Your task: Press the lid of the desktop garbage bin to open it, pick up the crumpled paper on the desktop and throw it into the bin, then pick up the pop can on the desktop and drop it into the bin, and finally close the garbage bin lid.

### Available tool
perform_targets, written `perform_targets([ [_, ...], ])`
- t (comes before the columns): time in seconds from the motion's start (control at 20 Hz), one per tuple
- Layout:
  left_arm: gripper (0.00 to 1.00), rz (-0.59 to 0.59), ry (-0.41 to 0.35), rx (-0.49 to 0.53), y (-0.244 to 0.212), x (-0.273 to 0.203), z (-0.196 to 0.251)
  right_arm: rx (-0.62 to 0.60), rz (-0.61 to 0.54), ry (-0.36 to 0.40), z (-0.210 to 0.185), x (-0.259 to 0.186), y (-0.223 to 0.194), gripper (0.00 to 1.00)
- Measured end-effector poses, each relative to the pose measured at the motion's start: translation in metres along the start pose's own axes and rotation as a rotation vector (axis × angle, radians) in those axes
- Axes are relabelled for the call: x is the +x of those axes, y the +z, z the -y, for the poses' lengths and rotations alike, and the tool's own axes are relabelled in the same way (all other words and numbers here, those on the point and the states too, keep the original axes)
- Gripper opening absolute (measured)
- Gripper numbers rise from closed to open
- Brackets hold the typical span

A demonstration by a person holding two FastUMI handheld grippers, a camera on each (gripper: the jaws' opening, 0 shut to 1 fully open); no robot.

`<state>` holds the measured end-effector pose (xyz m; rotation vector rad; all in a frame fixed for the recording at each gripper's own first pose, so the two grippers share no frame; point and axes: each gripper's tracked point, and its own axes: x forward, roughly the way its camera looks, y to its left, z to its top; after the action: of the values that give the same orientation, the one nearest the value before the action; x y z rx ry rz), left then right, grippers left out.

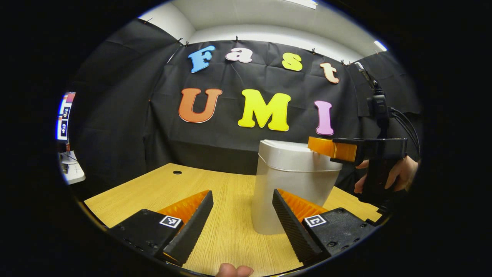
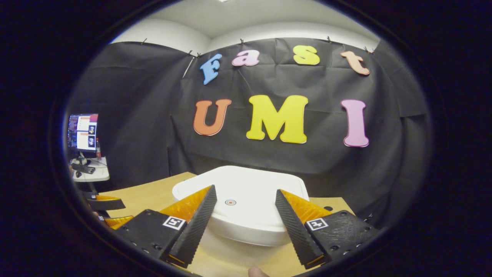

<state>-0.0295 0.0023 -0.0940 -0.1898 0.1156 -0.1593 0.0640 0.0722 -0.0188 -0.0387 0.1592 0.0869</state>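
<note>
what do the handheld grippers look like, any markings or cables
Each gripper, left and right, has two wedge-shaped fingers with ribbed inner faces on black blocks carrying small square black-and-white tags. The right gripper has a dark handle, with black cables.

Black cloth [image 2: 127,115] hangs around the booth, clipped up below a white ceiling [image 1: 246,15] with a bright light strip. A light wooden desktop [image 1: 226,231] fills the foreground. At far left, a lit monitor [image 2: 82,131] stands above a small white table [image 2: 94,174].

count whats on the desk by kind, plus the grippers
White plastic lidded garbage bin: 1
Two-finger grippers: 2, left gripper, right gripper
Crumpled paper on the light wooden desktop: 0 in view
Pop cans: 0 in view
Total: 3
</note>
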Motion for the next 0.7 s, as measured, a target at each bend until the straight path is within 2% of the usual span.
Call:
perform_targets([
  [0.2,1.00,0.005,0.011,0.005,0.003,0.000,0.002,-0.062,0.074,-0.006,-0.004,-0.004,0.015,0.96],
  [0.3,1.00,0.015,0.030,0.029,0.008,-0.001,0.002,-0.052,0.114,0.014,-0.011,-0.014,0.027,0.94],
  [0.35,1.00,0.023,0.035,0.037,0.012,0.000,0.003,-0.038,0.150,0.014,-0.010,-0.021,0.037,0.98],
  [0.4,1.00,0.031,0.036,0.041,0.015,0.000,0.005,-0.025,0.183,0.006,-0.005,-0.029,0.047,0.95],
  [0.45,1.00,0.038,0.034,0.046,0.019,0.001,0.007,-0.012,0.211,-0.009,0.002,-0.036,0.054,0.97],
  [0.55,0.99,0.049,0.032,0.060,0.024,0.003,0.014,0.024,0.257,-0.063,0.027,-0.062,0.057,0.95],
  [0.7,0.99,0.056,0.026,0.073,0.026,0.005,0.023,0.071,0.311,-0.177,0.072,-0.099,0.036,0.96],
])
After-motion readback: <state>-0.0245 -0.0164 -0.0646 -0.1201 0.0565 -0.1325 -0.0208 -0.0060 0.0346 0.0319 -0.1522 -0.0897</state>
